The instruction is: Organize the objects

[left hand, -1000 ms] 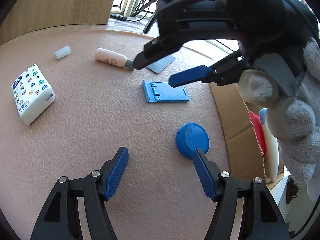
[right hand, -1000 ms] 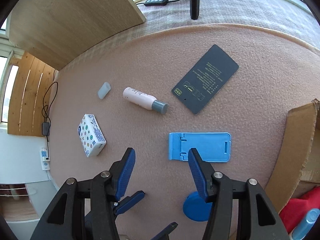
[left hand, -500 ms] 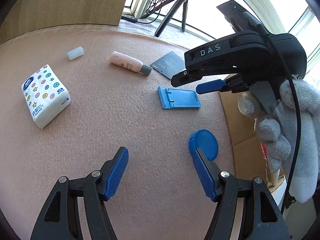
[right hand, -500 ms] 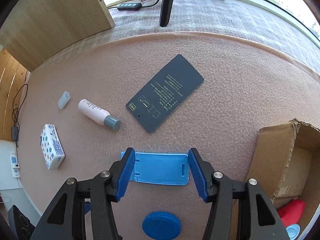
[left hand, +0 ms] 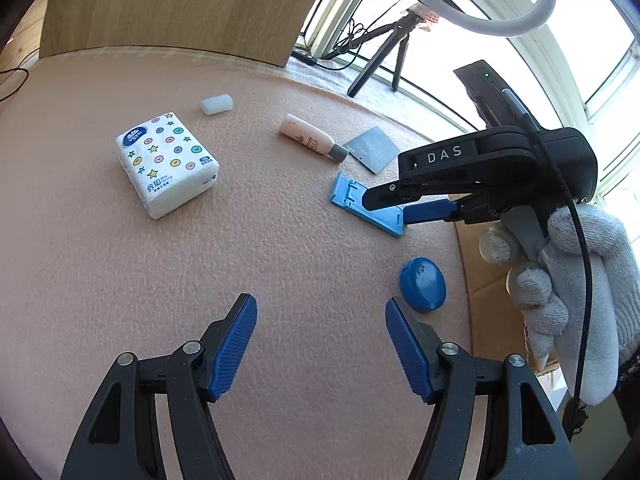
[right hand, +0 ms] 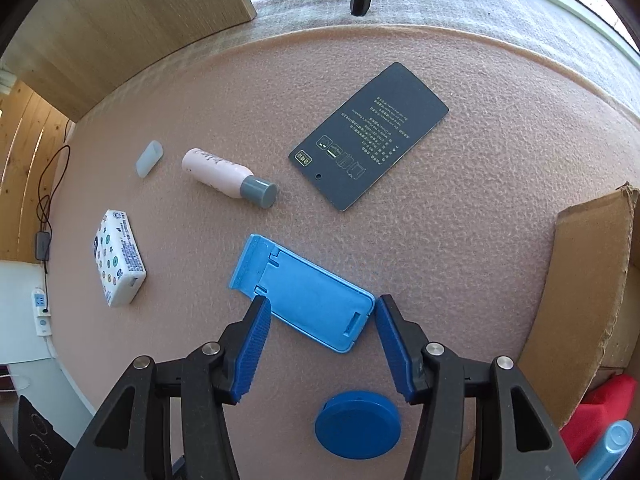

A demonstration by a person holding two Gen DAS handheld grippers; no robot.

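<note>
Blue phone stand (right hand: 308,298) flat on the pink mat (right hand: 460,220), near end between the wide-open right gripper (right hand: 322,312) fingers (no contact visible). Left gripper (left hand: 320,308) open, empty.

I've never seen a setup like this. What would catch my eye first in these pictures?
Probably the right tongs, open and straddling the near end of a flat blue plastic stand in the middle of the pinkish table. Next, the star-patterned tissue pack off to the left, and the white-gloved hand gripping the right tool beside a cardboard box.
</note>
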